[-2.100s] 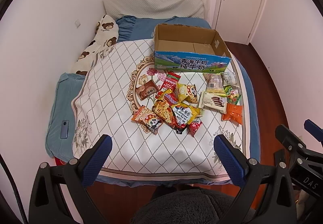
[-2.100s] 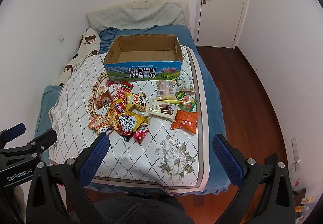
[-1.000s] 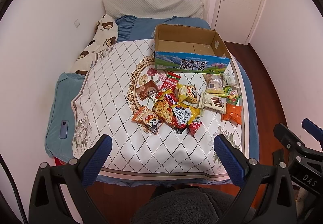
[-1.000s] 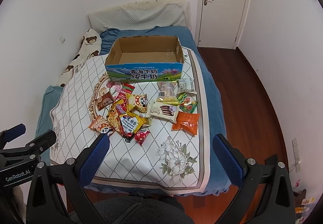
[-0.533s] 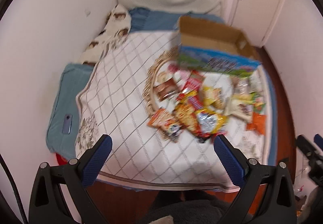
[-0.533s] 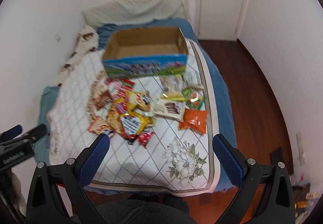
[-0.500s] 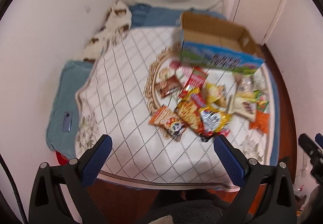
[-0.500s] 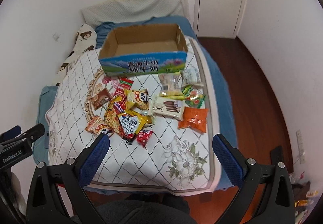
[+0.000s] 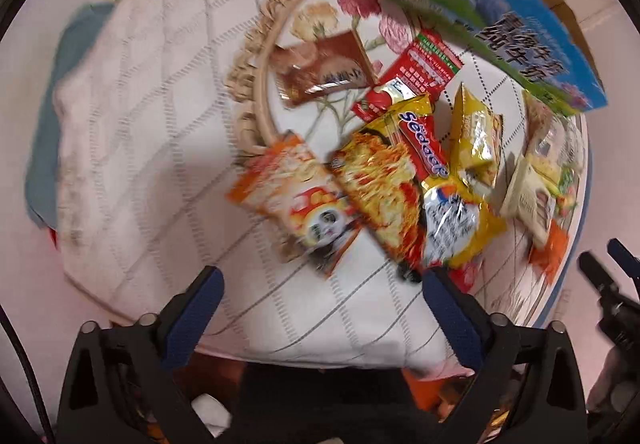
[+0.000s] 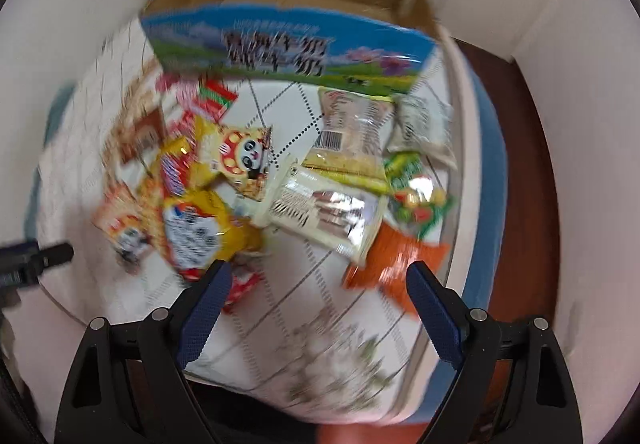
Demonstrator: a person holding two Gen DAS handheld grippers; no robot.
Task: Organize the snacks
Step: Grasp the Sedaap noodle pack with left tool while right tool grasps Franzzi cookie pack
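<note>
A pile of snack packets lies on the quilted bed cover (image 9: 132, 148). In the left wrist view I see an orange panda packet (image 9: 296, 200), a noodle packet (image 9: 384, 188), a brown packet (image 9: 324, 68) and a red packet (image 9: 424, 64). My left gripper (image 9: 320, 284) is open and empty, just short of the panda packet. In the right wrist view a cream biscuit packet (image 10: 324, 212), an orange packet (image 10: 396, 260) and a yellow panda packet (image 10: 240, 156) lie before my right gripper (image 10: 318, 276), open and empty. The open cardboard box (image 10: 288, 40) stands behind the pile.
The box also shows at the upper right of the left wrist view (image 9: 500, 20). The bed's right edge drops to a dark wood floor (image 10: 532, 164). White walls close in on both sides. The views are blurred by motion.
Both grippers have moved quickly down and forward toward the bed; the snack pile now fills each view. Both stay open and nothing has been taken hold of.
</note>
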